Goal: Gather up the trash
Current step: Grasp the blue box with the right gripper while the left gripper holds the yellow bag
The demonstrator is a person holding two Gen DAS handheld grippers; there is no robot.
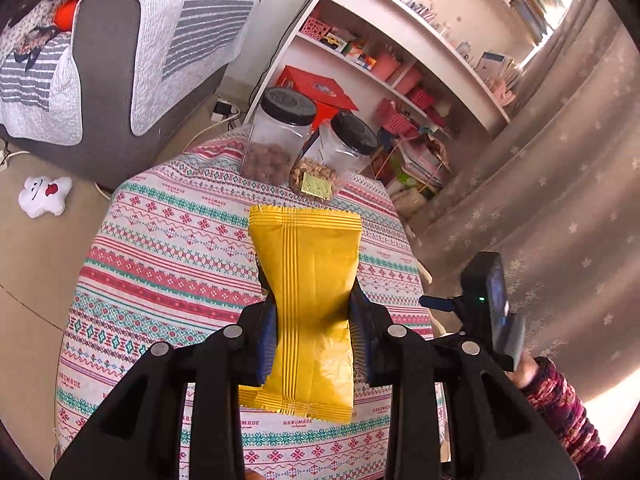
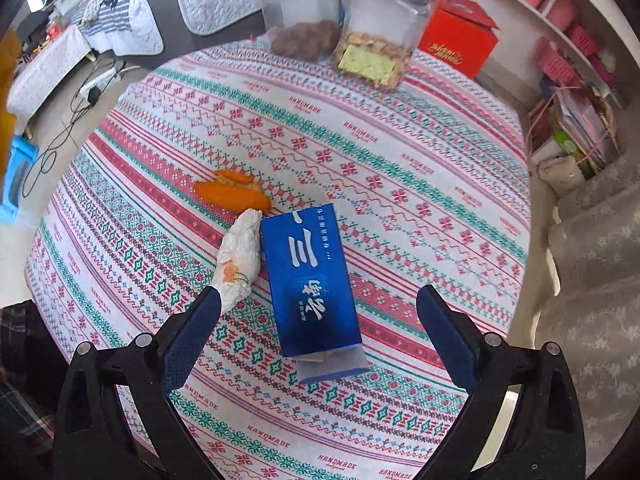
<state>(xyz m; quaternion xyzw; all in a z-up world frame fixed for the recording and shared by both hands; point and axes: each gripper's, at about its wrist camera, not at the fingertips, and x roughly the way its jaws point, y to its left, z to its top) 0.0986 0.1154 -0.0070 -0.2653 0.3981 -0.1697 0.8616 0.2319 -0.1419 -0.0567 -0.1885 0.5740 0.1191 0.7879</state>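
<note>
My left gripper (image 1: 312, 308) is shut on a yellow snack wrapper (image 1: 310, 280), held up above the round table with its patterned cloth (image 1: 160, 264). The wrapper stands lengthwise between the blue pads. In the right wrist view my right gripper (image 2: 320, 312) is open, pointing down at a blue carton (image 2: 312, 276) that lies flat on the cloth between its fingers without touching them. A crumpled white tissue (image 2: 238, 258) lies just left of the carton, near the left fingertip. Orange peel (image 2: 232, 192) lies beyond the tissue.
Two clear jars with black lids (image 1: 280, 140) (image 2: 384, 28) stand at the table's far edge. A red box (image 2: 460, 36) sits behind them by white shelves (image 1: 380, 52). A grey sofa (image 1: 120, 72) stands left, a curtain (image 1: 560, 160) right. A sleeve (image 1: 560, 408) shows at lower right.
</note>
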